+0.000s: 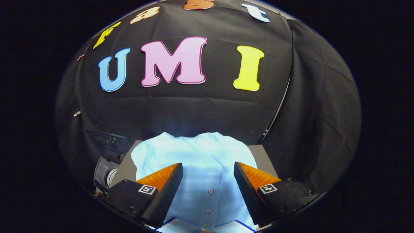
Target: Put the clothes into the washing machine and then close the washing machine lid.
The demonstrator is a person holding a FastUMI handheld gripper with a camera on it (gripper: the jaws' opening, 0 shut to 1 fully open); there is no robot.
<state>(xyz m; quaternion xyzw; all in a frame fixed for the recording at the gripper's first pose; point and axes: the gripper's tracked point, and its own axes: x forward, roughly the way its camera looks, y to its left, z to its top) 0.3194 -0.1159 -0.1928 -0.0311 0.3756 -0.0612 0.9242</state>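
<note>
Both fingers of the gripper (208,174) were spread wide apart and pinched nothing. They hung above a pale blue shirt (194,155), and it was hard to tell if they touched the cloth.

Far to the left, past the left finger (161,184), a grey round part (105,173) stuck out beside a flat grey surface (126,168). It could have been part of the washing machine, but that was not clear. A dark thing sat just above it, too dim to name. The left edge of the shirt curved over the grey surface there and left a thin strip of it bare.

Between the fingers, the shirt was spread out flat. A row of small buttons (209,200) ran down its middle, right in the gap. The top edge of the shirt was bumpy and ended near the black cloth wall (194,110). Low down, near the fingers' base, the shirt's edge met a white thing with a blue rim (174,223).

Past the right finger (255,181), the shirt's edge left a small bare corner of grey surface. Beyond that, a pale strip (278,110) ran up the wall where two cloth walls met. The room above the shirt was open.
</note>
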